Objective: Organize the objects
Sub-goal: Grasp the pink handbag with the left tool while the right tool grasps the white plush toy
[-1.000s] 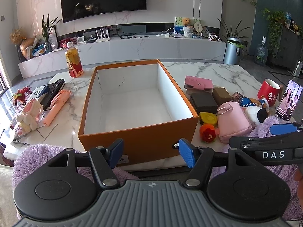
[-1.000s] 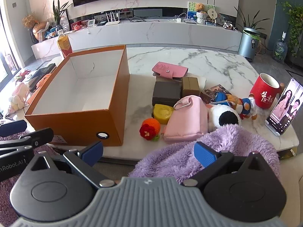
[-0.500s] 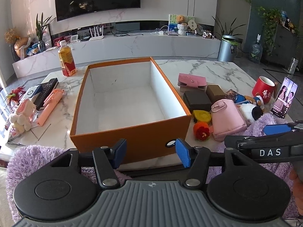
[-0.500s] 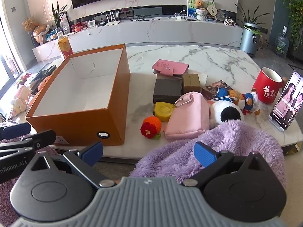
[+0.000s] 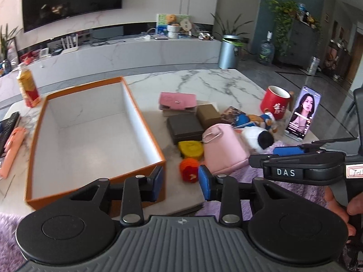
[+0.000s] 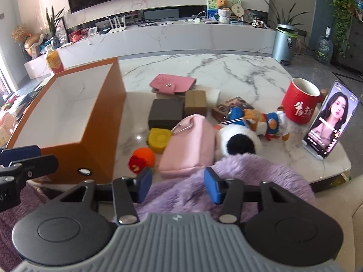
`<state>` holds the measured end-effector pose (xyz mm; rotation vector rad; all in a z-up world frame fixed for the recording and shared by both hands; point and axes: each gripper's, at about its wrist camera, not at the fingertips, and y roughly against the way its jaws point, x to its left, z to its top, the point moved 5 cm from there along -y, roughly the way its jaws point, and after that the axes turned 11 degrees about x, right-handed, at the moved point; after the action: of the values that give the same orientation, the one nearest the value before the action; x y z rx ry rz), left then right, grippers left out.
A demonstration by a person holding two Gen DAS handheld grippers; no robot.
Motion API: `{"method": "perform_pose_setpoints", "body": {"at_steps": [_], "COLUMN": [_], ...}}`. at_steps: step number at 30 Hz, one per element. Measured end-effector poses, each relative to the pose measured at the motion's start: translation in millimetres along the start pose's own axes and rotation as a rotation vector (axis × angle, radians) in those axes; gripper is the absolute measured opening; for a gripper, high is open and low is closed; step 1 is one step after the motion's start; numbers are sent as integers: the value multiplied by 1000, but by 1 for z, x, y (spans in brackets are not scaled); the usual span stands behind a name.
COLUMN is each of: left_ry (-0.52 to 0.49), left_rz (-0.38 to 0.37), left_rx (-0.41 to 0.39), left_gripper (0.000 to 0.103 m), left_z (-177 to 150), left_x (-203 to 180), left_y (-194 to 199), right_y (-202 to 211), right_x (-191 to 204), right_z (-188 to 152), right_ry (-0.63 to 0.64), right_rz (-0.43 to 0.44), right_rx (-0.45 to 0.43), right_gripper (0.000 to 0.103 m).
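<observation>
An empty orange box (image 5: 95, 136) with a white inside stands on the marble table. To its right lie a pink pouch (image 5: 224, 149), an orange-red knitted ball (image 5: 189, 170), a yellow piece (image 5: 190, 148), a dark brown box (image 5: 185, 128), a tan box (image 5: 207, 115) and a pink wallet (image 5: 178, 100). My left gripper (image 5: 180, 182) hovers over the table's near edge by the box corner. Its jaws are closing on nothing. My right gripper (image 6: 178, 184) hangs above purple fleece (image 6: 249, 176), short of the pink pouch (image 6: 188, 149). Its jaws are closing too, with nothing between them.
A panda plush (image 6: 238, 142), a duck toy (image 6: 265, 122), a red mug (image 6: 300, 104) and a propped phone (image 6: 331, 120) crowd the table's right end. A drink bottle (image 5: 28, 86), a remote and a pink item lie left of the box.
Both pairs of jaws have narrowed, the right one from fully wide. The left gripper has swung right toward the small items. The right gripper has moved in closer to the table.
</observation>
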<state>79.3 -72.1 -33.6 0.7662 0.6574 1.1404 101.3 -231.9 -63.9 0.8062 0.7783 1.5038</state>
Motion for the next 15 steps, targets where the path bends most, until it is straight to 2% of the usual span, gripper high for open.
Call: {"method": "perform_pose_setpoints", "body": {"at_steps": [5, 8, 13, 15], "left_ry": [-58, -75, -96, -103], "left_rz": [-61, -89, -112, -121], "left_rx": [41, 71, 118, 144], "left_gripper": [34, 34, 34, 35], "left_z": [19, 31, 48, 53], "left_x": [-25, -39, -58, -65], "left_y": [-25, -43, -71, -84], "right_y": [-8, -14, -28, -36], "right_x": [-23, -38, -69, -80], "right_z": [14, 24, 40, 46], "right_ry": [8, 4, -36, -52], "right_rz": [-37, -72, -86, -83], "right_rx": [-10, -16, 3, 19], "right_gripper": [47, 47, 48, 52]}}
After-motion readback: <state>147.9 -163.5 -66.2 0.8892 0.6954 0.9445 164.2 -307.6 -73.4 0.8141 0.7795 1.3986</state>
